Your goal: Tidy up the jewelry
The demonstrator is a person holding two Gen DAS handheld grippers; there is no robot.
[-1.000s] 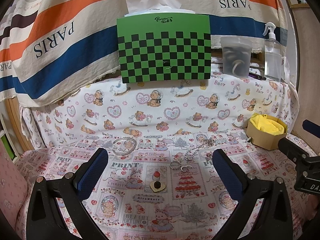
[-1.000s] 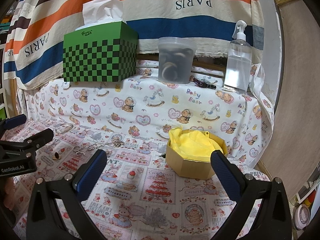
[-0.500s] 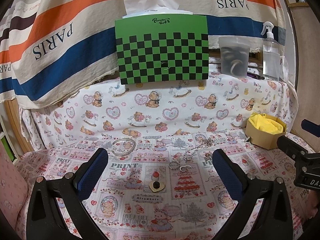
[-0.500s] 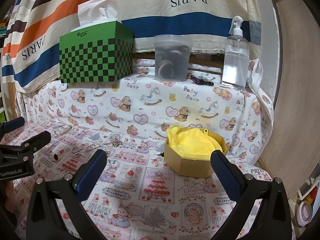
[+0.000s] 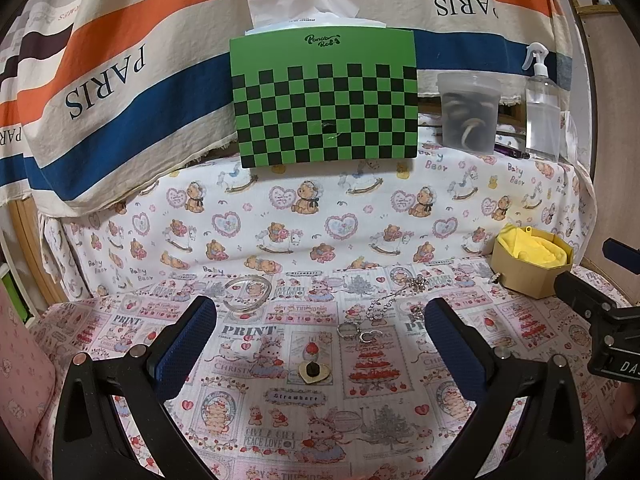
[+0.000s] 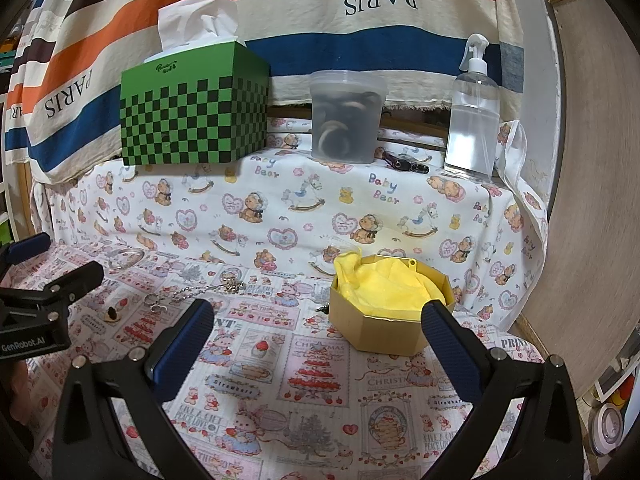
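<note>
The jewelry lies loose on the printed cloth: a clear bangle at the back left, a silver chain running toward a small cluster charm, two rings side by side just in front of it, and a gold heart piece nearest the camera. To the right, well apart from these, stands a gold box lined with yellow tissue. The left gripper hangs over the rings and heart with its jaws wide apart, holding nothing. The right gripper is likewise spread and empty, in front of the box. On the shelf behind stand a green checked tissue box, a plastic tub and a spray bottle.
</note>
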